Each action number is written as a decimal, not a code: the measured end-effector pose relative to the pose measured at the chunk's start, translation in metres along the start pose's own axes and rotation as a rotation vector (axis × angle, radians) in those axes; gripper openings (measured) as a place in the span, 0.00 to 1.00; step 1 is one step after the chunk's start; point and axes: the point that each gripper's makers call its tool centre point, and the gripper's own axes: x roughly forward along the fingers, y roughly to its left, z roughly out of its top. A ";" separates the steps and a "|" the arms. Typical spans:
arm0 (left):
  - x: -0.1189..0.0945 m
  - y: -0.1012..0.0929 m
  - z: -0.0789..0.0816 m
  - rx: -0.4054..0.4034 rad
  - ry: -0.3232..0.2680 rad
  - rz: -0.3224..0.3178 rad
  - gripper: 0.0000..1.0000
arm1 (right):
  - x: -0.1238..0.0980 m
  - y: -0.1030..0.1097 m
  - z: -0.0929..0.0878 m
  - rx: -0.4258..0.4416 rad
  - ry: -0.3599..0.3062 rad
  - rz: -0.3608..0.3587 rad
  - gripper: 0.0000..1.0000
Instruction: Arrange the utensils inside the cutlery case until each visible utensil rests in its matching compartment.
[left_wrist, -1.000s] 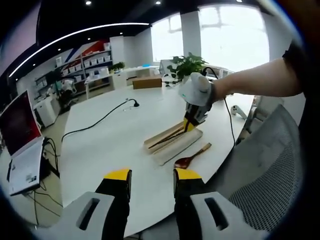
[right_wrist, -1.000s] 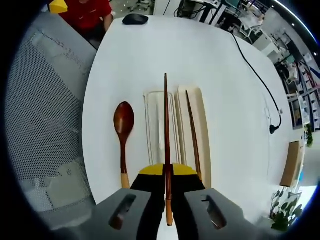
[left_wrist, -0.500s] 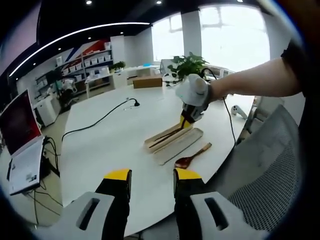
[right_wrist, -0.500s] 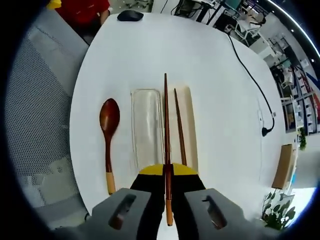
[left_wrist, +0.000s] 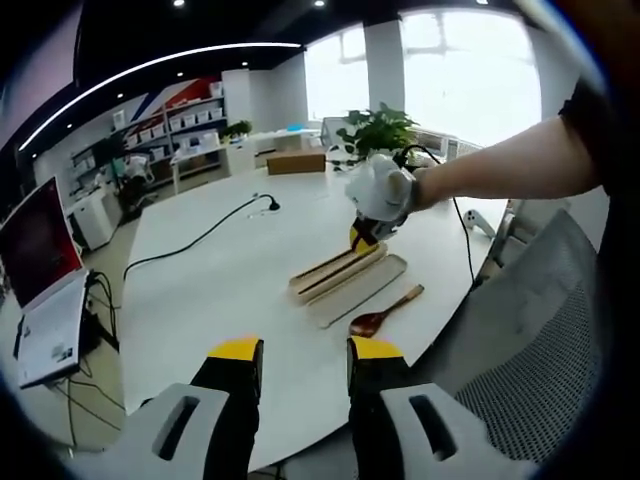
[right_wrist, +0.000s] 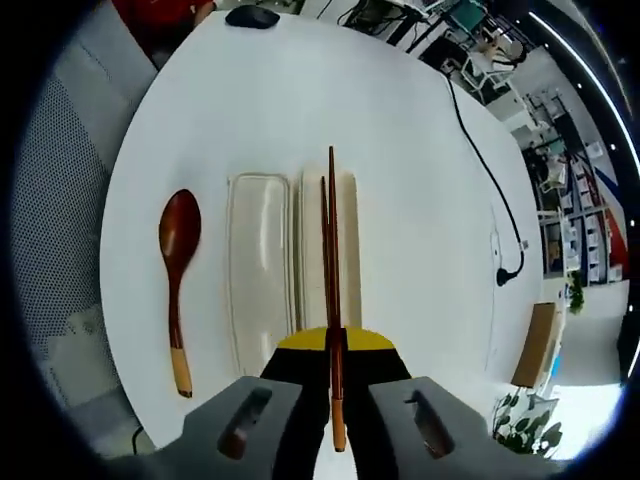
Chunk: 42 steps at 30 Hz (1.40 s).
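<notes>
A long, pale wooden cutlery case lies open on a round white table, with its clear, rounded plastic lid lying flat just beside it on the table. In the right gripper view, a slim dark brown wooden chopstick rests lengthwise inside the case. A second matching dark brown chopstick is pinched near its thick end between the yellow-tipped black jaws of the right gripper, which are closed narrowly on it; this stick runs straight forward from the jaws, above the case and close alongside the first, and whether its far tip touches the case cannot be told. Beyond the lid, apart from it, a reddish-brown wooden spoon with a pale handle end lies on the bare table, parallel to the case. A black cable trails across the far side of the table, and a black computer mouse sits near the table's edge. A grey mesh chair back stands beside the table. In the left gripper view, the left gripper is held well away from the case, near the table's edge, its two yellow-tipped jaws parted with nothing between them. In that view a person's bare forearm reaches over the table, and green potted plants stand before bright windows.
</notes>
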 end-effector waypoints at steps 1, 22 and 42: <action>0.000 0.000 0.000 -0.001 0.001 0.000 0.34 | 0.002 -0.001 0.000 -0.003 0.001 -0.009 0.00; 0.002 -0.002 -0.003 0.001 0.020 -0.011 0.34 | 0.029 -0.005 -0.007 -0.035 0.046 -0.053 0.00; 0.004 -0.003 -0.008 -0.012 0.045 -0.016 0.34 | 0.043 -0.011 -0.007 -0.114 0.069 -0.042 0.00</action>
